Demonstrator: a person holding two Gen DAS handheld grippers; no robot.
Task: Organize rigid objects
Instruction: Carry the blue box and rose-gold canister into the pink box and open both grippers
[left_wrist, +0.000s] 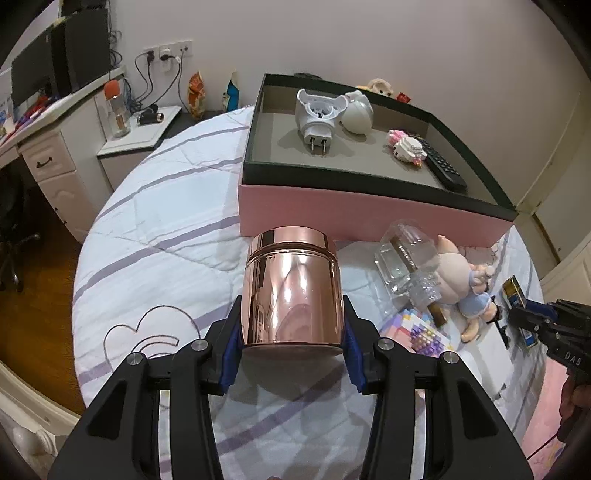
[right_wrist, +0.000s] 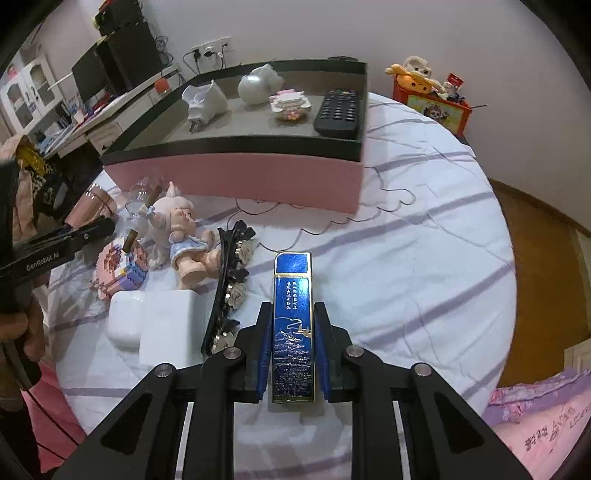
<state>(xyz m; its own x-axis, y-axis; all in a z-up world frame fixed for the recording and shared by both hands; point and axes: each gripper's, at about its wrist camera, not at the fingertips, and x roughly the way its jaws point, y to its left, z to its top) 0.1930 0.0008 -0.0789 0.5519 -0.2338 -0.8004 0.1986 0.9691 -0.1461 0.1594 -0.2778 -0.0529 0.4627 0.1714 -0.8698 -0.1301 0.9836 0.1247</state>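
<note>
My left gripper (left_wrist: 291, 314) is shut on a shiny rose-gold round tin (left_wrist: 291, 288), held above the bed just in front of the pink box (left_wrist: 369, 214). My right gripper (right_wrist: 293, 314) is shut on a flat blue and gold lighter (right_wrist: 293, 321), over the bed right of the loose items; it also shows in the left wrist view (left_wrist: 517, 306). The box's tray holds a white plug-in device (left_wrist: 319, 114), a white egg-shaped piece (left_wrist: 356, 112), a pink block toy (left_wrist: 406, 146) and a black remote (left_wrist: 441, 164).
On the striped quilt (right_wrist: 406, 258) lie a pig doll (right_wrist: 184, 236), a clear plastic case (left_wrist: 406, 262), a pastel block toy (right_wrist: 122, 269), a white earbud case (right_wrist: 123, 317), a white flat box (right_wrist: 170, 325) and a black flowered hair clip (right_wrist: 229, 288). A desk (left_wrist: 44, 122) stands at left.
</note>
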